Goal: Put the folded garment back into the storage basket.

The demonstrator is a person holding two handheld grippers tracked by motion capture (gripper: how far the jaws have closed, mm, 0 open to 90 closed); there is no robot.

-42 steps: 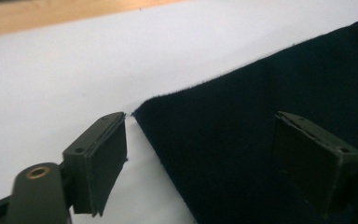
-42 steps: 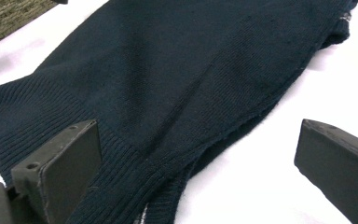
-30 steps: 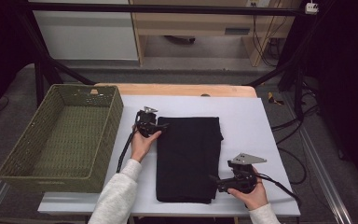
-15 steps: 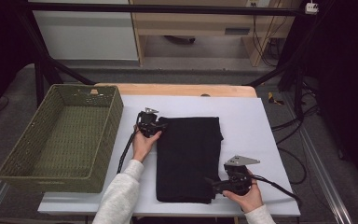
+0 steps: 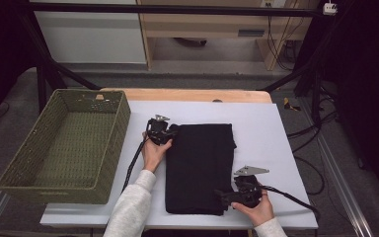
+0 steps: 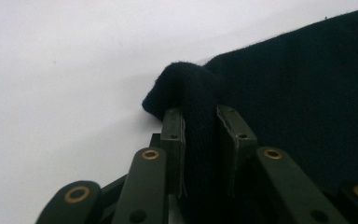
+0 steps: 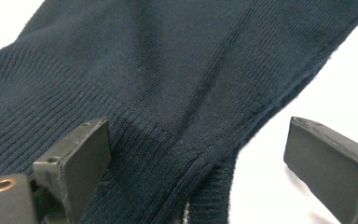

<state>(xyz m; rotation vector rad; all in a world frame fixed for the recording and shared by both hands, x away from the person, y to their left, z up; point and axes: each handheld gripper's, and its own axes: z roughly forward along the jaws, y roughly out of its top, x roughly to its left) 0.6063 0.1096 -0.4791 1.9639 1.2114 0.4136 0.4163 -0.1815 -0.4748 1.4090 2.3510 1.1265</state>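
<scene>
At the sweater's [image 5: 200, 168] far left corner my left gripper [image 6: 200, 128] had just pinched a fold. My right gripper [image 7: 196, 158], closing, stood open astride the near hem; a thin bite could've slipped.

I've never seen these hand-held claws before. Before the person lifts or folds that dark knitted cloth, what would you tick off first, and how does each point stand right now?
1. Left claw has a grip on the dark knitted cloth: ok. Its jaws have just been closing and now pinch a fold at the far left corner.
2. Right claw has a grip: not ok. The jaws stand wide, the ribbed hem between them, pads not pressing.
3. Cloth lies flat on the white table: ok.
4. Green basket is free to receive something: ok, nothing lies inside.
5. Cables are clear of the cloth: cannot tell.
</scene>
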